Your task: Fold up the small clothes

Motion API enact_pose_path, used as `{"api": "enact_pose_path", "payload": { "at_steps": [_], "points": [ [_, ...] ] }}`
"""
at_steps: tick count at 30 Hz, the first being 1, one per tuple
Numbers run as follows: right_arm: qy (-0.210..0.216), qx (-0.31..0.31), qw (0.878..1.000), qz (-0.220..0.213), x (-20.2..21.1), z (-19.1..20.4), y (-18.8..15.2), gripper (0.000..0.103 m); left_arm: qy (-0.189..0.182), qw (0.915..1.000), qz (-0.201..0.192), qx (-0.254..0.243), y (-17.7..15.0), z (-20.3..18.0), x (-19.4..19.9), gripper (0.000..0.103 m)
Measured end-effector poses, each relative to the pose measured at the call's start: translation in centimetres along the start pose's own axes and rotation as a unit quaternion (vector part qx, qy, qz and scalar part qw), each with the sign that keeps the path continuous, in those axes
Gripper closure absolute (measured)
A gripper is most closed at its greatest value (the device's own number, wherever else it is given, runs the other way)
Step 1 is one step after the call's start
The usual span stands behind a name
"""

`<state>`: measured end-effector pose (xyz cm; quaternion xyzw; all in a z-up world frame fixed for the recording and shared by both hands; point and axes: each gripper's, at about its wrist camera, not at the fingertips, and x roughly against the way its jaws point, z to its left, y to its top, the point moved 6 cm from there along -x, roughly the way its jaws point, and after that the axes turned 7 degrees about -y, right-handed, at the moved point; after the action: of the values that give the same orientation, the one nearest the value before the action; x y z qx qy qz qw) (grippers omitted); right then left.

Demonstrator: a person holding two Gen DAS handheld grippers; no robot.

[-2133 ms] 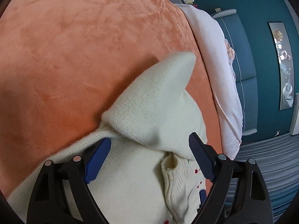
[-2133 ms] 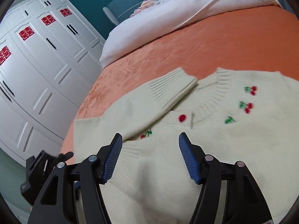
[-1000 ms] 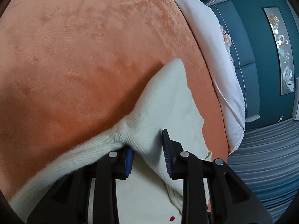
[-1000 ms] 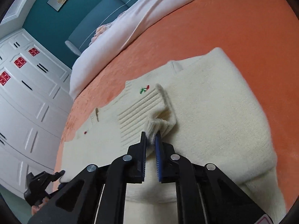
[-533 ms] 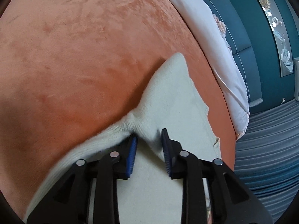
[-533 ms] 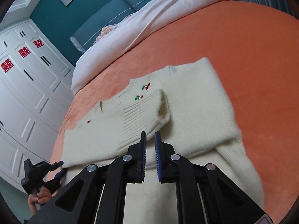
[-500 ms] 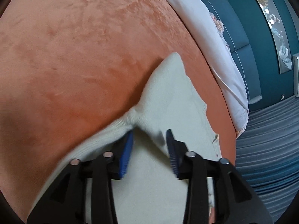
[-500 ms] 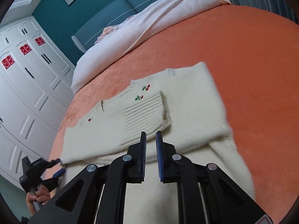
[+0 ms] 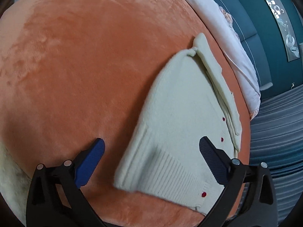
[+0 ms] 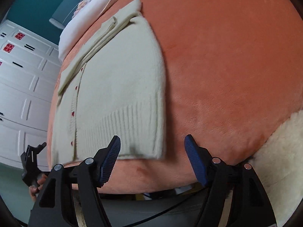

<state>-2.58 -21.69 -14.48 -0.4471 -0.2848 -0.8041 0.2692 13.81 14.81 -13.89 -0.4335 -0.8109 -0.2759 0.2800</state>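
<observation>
Cardigan (image 9: 181,117), cream knit with small red buttons and a ribbed hem, lies folded lengthwise on the orange plush bed cover (image 9: 75,66); it looks soft, light and floppy, best pinched at the ribbed hem corners. Left tool (image 9: 151,158) and right tool (image 10: 152,157) have just been opening, jaws now wide and empty, over the near hem

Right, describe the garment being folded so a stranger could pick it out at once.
Start with the big orange bedspread that covers the bed. Near its front edge lies a cream knitted cardigan, folded into a narrow stack with its ribbed hem nearest the camera. A row of small red buttons sets it apart from the pale pink duvet behind and the fluffy cream throw alongside.
</observation>
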Motion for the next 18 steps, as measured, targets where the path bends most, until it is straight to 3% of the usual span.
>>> {"api": "enact_pose_path", "payload": {
  "at_steps": [3, 4, 5, 6, 7, 8, 10, 14, 18],
  "points": [
    [0.003, 0.018, 1.000, -0.021, -0.7, 1.3, 0.3, 0.033, 0.017, 0.9998, 0.005, -0.008, -0.3, -0.4, -1.1, 0.005],
    [0.006, 0.020, 0.999, -0.027, -0.6, 1.5, 0.5, 0.045, 0.024, 0.9997, 0.002, -0.009, -0.2, -0.5, -1.2, 0.009],
    [0.021, 0.017, 0.999, -0.030, -0.7, 2.0, 1.1, 0.079, 0.028, 0.9995, 0.003, -0.014, -0.2, -0.9, -1.3, 0.017],
    [0.035, 0.011, 0.999, -0.025, -0.6, 2.2, 1.4, 0.093, 0.019, 0.9995, 0.016, -0.022, -0.3, -1.3, -1.5, 0.052],
    [0.046, 0.001, 0.999, -0.027, -0.2, 2.3, 1.8, 0.093, 0.010, 0.9987, 0.046, -0.021, -0.5, -1.6, -2.0, 0.088],
    [0.060, -0.007, 0.997, -0.042, 0.6, 2.8, 2.3, 0.093, 0.011, 0.9980, 0.062, -0.010, -0.7, -1.5, -2.0, 0.095],
    [0.079, 0.002, 0.994, -0.070, 3.3, 3.3, 2.7, 0.094, -0.001, 0.9987, 0.050, -0.003, -0.6, -1.7, -0.4, 0.095],
    [0.089, 0.038, 0.990, -0.107, 8.3, 4.0, 2.5, 0.095, -0.020, 0.9985, 0.034, -0.039, -1.5, -2.8, 4.0, 0.095],
    [0.078, 0.061, 0.990, -0.100, 10.4, 2.7, -0.2, 0.095, -0.017, 0.9972, 0.050, -0.053, -4.2, -2.6, 6.8, 0.095]
  ]
}}
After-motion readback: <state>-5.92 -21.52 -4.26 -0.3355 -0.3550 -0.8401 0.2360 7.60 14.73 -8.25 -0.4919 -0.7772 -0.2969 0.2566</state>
